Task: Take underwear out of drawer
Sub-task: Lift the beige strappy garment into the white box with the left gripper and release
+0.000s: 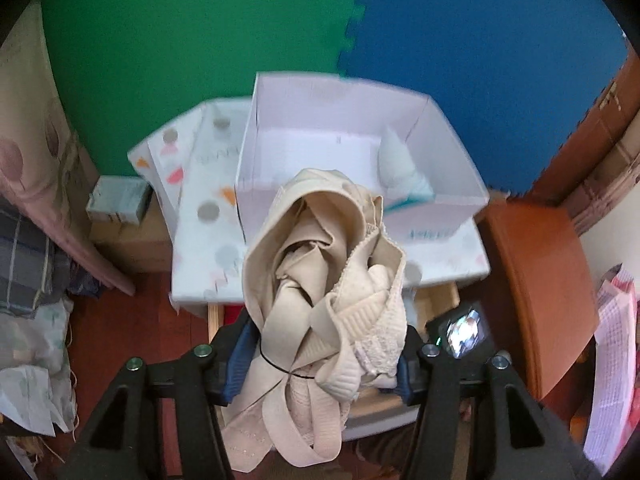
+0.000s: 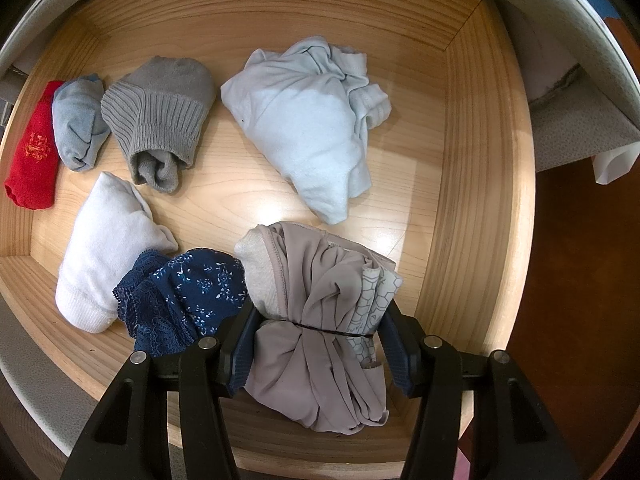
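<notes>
A beige bundled undergarment [image 1: 324, 276] is clamped in the left gripper [image 1: 320, 364], raised before a white box [image 1: 256, 148]. A mauve bundle [image 2: 320, 320], in the wooden drawer [image 2: 476, 184], is pinched by the right gripper [image 2: 320, 344]; a straight lift is advised, clear of the navy lace piece [image 2: 180, 296].

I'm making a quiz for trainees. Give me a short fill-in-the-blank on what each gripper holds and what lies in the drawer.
1. The left gripper holds a bundle coloured ____.
2. The right gripper is shut on a mauve bundle inside the wooden ____.
3. The roll at the far left of the drawer is coloured ____.
4. Beyond the left gripper stands an open white ____.

Missing words: beige; drawer; red; box
</notes>
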A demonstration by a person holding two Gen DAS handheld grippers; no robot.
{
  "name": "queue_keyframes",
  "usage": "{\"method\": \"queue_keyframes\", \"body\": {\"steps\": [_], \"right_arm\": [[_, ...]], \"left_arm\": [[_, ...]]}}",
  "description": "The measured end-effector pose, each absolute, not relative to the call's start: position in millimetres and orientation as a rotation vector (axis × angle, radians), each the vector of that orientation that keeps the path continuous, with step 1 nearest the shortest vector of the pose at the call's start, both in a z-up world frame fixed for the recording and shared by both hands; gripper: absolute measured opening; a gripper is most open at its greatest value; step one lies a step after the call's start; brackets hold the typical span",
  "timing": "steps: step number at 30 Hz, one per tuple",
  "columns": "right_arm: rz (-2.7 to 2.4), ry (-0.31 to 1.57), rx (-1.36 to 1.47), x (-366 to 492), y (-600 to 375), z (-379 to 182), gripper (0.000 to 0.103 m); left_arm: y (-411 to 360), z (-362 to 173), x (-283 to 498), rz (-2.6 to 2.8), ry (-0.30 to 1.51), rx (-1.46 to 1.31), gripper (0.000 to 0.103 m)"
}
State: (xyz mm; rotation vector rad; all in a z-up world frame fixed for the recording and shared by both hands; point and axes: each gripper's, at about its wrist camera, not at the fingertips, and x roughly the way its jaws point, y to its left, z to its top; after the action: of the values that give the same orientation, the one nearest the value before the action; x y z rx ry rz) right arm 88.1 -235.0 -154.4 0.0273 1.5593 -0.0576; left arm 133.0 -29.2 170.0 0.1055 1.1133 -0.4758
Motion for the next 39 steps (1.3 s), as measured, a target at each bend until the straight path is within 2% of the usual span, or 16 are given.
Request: {"method": "queue_keyframes", "body": {"steps": [7, 12, 17, 22, 34, 39], "right_arm": [[-0.057, 1.56, 0.026, 88.2, -235.2, -154.4, 0.052], [-0.058, 1.559, 0.026, 88.3, -235.0, -154.5, 0.052], [-0.055, 1.56, 0.023, 89.4, -235.2, -155.4, 0.052], [-0.052, 1.558, 0.023, 89.7, -236.9, -156.5, 0.052], [-0.045, 1.553, 0.026, 88.7, -240.2, -156.5, 0.052], [-0.045, 1.553, 0.026, 89.1, -240.5, -156.9, 0.052]], "left_arm": [[-47.9, 224.2, 177.4, -0.465, 0.994, 0.086, 0.057], [-71.0, 227.2, 222.6, -0.448, 0.969, 0.083, 0.057], [-92.4, 205.4, 265.1, -0.444, 0.988, 0.055, 0.057], [-117.9, 157.5, 295.1, -0.41, 1.064, 0.103, 0.057], [-142.4, 81.9, 314.3, -0.349, 1.217, 0.201, 0.058], [-142.6, 80.1, 314.4, -0.342, 1.229, 0.204, 0.062]]}}
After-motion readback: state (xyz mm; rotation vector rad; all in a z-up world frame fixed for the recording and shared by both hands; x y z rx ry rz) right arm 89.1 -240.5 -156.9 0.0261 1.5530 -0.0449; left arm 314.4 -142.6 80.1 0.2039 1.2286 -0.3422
